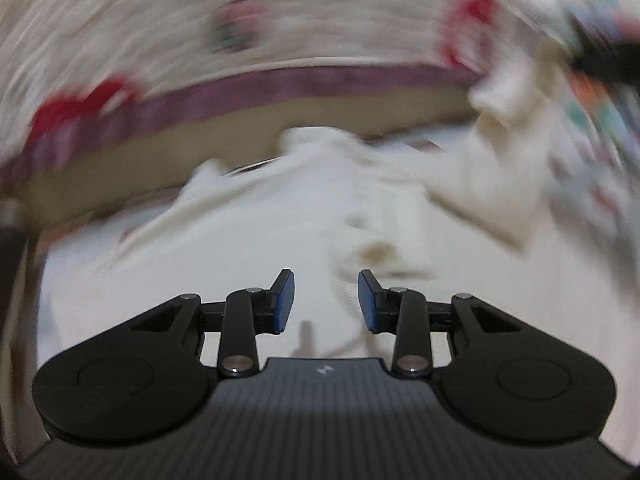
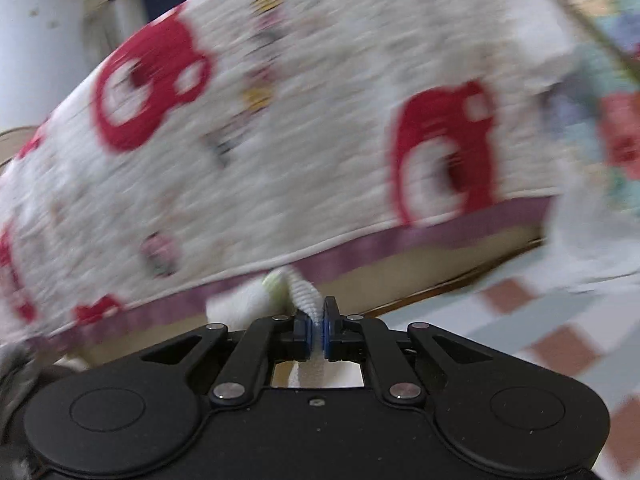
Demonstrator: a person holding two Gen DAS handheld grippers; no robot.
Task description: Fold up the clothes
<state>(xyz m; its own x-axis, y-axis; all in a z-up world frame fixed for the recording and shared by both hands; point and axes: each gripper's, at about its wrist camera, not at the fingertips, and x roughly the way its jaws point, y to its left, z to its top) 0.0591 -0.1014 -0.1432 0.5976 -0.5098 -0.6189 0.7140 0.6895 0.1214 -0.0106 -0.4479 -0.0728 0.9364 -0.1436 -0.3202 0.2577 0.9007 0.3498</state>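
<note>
A white garment lies spread on the floor in the blurred left wrist view, with one part pulled up toward the upper right. My left gripper is open and empty, held low over the cloth. My right gripper is shut on a ribbed white edge of the garment, which bunches just beyond the fingertips. The right gripper's dark body shows at the far right of the left wrist view.
A bed with a white cover printed with red figures and a purple band fills the background. A checkered floor runs to the right. A patterned quilt hangs at the far right.
</note>
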